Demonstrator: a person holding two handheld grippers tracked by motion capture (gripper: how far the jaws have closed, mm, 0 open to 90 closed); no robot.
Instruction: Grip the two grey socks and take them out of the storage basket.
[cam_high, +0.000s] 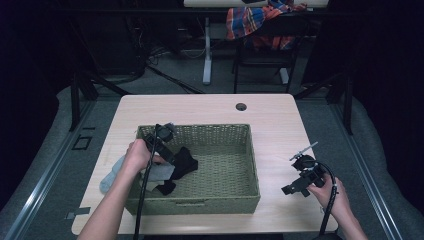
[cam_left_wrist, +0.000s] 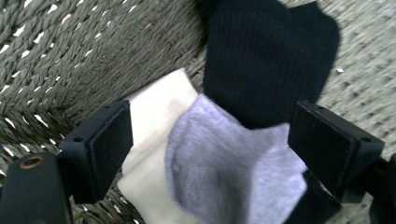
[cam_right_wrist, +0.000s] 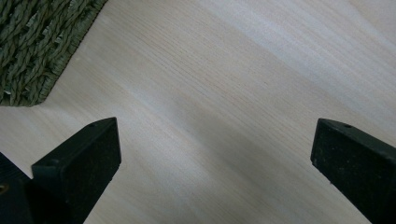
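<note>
Overhead light is brightening the table (cam_high: 280, 120) mid-frame while the frame edges are sinking into darkness; the gripper views are looking softly blurred, perhaps from motion.

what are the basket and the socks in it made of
Basket: woven plant fibre or twisted paper cord by the look, matt green, with light showing through gaps in the weave. Black sock: fine ribbed knit, matt. Grey sock: soft, slightly fuzzy knit, probably a cotton blend. Cream sock: smooth, finer knit fabric.

the woven green basket (cam_high: 220, 165) sits mid-tabletop (cam_high: 270, 120); inside, at its left end, the grey sock (cam_left_wrist: 224, 177) overlaps the cream cloth (cam_left_wrist: 154, 135), with the black sock (cam_left_wrist: 266, 60) behind; a pale blue sock (cam_high: 111, 175) lies outside, left.
</note>
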